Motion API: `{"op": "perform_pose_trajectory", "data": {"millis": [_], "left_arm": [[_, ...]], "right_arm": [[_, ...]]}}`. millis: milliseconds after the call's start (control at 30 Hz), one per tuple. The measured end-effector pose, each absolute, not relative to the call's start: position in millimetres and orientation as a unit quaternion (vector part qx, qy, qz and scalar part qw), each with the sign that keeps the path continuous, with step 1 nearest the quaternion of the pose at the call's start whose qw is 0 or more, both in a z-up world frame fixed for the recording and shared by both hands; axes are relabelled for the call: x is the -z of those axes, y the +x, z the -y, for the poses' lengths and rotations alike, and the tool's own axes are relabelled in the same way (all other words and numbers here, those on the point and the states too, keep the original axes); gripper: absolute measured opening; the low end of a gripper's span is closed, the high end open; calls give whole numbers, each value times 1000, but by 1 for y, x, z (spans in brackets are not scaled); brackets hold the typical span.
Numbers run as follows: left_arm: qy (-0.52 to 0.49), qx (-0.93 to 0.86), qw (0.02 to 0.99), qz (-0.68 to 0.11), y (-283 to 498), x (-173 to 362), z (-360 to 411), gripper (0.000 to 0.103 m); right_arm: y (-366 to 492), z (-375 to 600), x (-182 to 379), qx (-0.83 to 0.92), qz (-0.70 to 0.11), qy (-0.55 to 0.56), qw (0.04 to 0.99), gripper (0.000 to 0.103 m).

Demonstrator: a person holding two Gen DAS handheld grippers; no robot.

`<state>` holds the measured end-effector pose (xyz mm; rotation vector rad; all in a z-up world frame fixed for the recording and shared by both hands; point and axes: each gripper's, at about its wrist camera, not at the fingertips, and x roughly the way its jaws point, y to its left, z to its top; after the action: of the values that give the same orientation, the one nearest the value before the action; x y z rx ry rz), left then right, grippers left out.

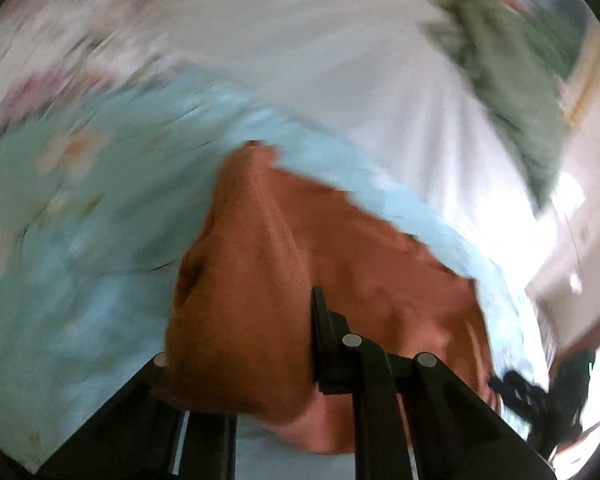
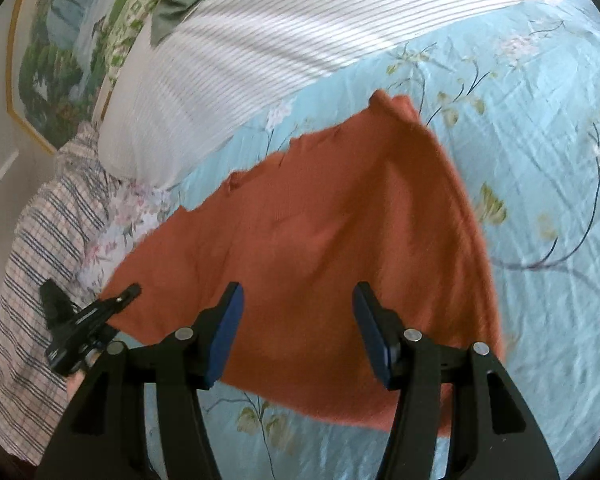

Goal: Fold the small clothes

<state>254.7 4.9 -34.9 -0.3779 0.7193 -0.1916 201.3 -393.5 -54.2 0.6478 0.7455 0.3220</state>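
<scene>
Cloth (image 2: 320, 232), orange, lies spread on the blue flowered bed sheet (image 2: 540, 168), right under and ahead of the right claw (image 2: 298, 332). That claw hangs released above it, blue pads (image 2: 228, 332) apart, nothing between them. The left claw (image 1: 292, 344) is clenched on an edge of the cloth, and the cloth drapes over its left finger. Its view is blurred. Beyond the cloth lies a white striped pillow (image 2: 260, 40). Left of the right claw sits a checked cloth (image 2: 40, 240).
</scene>
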Motion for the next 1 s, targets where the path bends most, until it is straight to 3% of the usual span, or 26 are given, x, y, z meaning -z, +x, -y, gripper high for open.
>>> {"op": "perform_pose_trajectory", "data": {"millis": [167, 367, 500, 800, 833, 867, 900, 933, 1000], "left_arm": [[0, 146, 935, -324, 237, 18, 110, 13], [186, 178, 912, -320, 212, 78, 215, 11], [207, 176, 906, -324, 211, 96, 222, 11], [189, 186, 912, -313, 208, 85, 212, 11], [188, 186, 912, -312, 207, 84, 211, 10], [185, 187, 913, -312, 206, 82, 210, 10], [183, 188, 913, -312, 207, 80, 210, 10], [182, 189, 913, -312, 207, 78, 209, 10], [180, 189, 914, -311, 204, 73, 209, 10]], "right_arm": [[213, 412, 53, -173, -354, 343, 853, 58], [247, 408, 66, -208, -392, 357, 822, 58], [278, 388, 69, -238, -413, 340, 811, 70], [357, 345, 84, -260, -470, 310, 785, 71], [363, 341, 86, -262, -474, 305, 783, 68], [365, 338, 86, -261, -475, 299, 785, 60], [367, 336, 85, -263, -474, 295, 787, 30], [367, 336, 82, -272, -466, 301, 786, 22], [361, 339, 68, -283, -443, 299, 796, 21]]}}
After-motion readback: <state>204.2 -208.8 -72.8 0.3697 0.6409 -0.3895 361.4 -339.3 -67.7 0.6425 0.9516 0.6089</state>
